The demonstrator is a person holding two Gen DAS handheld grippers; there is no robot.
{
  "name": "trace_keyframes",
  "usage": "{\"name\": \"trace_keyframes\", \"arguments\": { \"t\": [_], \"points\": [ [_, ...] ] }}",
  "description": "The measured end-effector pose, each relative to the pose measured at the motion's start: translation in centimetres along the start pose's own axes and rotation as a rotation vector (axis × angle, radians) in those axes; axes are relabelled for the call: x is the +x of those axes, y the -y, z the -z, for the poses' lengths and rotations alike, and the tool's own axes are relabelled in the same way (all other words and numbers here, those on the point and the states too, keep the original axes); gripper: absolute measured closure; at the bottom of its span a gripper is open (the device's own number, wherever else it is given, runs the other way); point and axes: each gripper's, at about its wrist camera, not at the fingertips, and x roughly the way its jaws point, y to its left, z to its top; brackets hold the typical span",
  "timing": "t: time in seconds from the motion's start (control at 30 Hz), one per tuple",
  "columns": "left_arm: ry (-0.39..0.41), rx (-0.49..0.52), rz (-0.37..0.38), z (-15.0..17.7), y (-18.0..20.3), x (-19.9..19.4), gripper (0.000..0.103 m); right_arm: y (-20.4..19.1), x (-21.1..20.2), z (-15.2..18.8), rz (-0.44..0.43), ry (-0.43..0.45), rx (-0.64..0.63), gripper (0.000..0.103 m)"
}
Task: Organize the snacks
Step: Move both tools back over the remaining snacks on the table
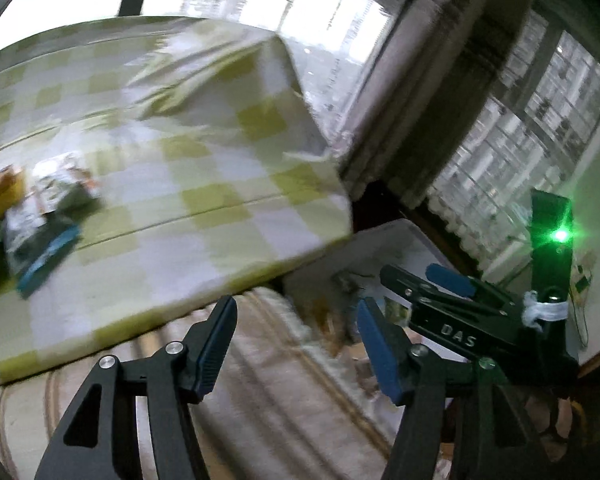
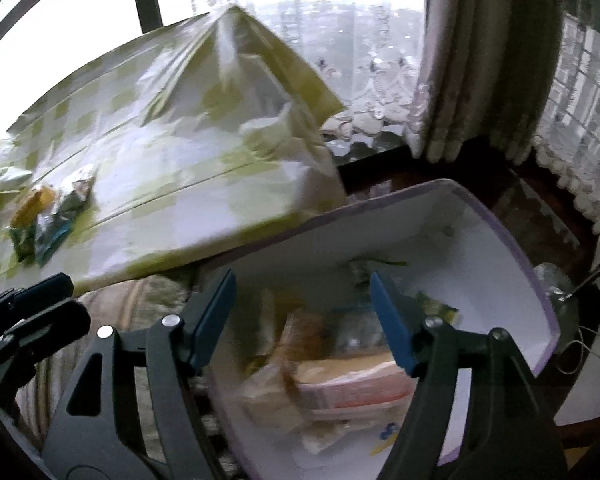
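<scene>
Snack packets [image 2: 46,220] are lying in a small heap on the checkered counter [image 2: 188,200], well apart from both tools, while a white bin [image 2: 500,264] beside and below the counter's corner is already holding several wrapped snacks [image 2: 340,380]. The right hand-held gripper [image 2: 302,320] is hanging over the bin's mouth with its jaws standing apart and nothing between them; the left hand-held gripper [image 1: 296,344] is hovering just beside it, over the patterned rug [image 1: 260,400], likewise parted and empty.

Risks, as I judge them: the remaining packets are looking thin and glossy, so a pinch at a corner may be slipping or dragging the neighbouring packets along the smooth cloth. Reaching back across, either tool may be clipping the overhanging corner of the tablecloth [image 2: 312,184], which is sitting just above the bin's rim. With both tools so close together, they may also be knocking into each other when one swings away.

A curtain [image 2: 480,60] and window [image 2: 60,0] are standing behind the counter; nothing else appears to be blocking the path to the heap.
</scene>
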Motion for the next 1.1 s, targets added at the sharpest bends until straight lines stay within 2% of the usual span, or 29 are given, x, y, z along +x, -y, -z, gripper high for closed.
{"name": "trace_keyframes", "arguments": {
  "t": [0.17,0.4,0.67,0.83,1.03,1.1],
  "points": [
    [0.031,-0.088,-0.048,0.5,-4.1,-1.8,0.04,-2.6,0.2,-0.2,-0.071,-0.012,-0.016,0.025],
    [0.09,-0.208,-0.137,1.5,-10.4,-5.4,0.04,-8.1,0.6,-0.6,-0.171,-0.029,-0.071,0.025],
    [0.158,-0.303,-0.234,2.4,-16.6,-9.6,0.04,-14.3,1.9,-0.8,-0.224,-0.047,-0.189,0.025],
    [0.174,-0.329,-0.262,2.3,-19.0,-10.5,0.04,-16.9,3.0,-1.6,-0.253,-0.051,-0.218,0.025],
    [0.193,-0.276,-0.308,0.5,-20.6,-10.8,0.04,-19.8,4.5,-2.9,-0.275,-0.053,-0.227,0.024],
    [0.199,-0.256,-0.313,-0.4,-21.5,-10.8,0.035,-20.7,4.8,-3.4,-0.284,-0.04,-0.23,0.019]
  ]
}}
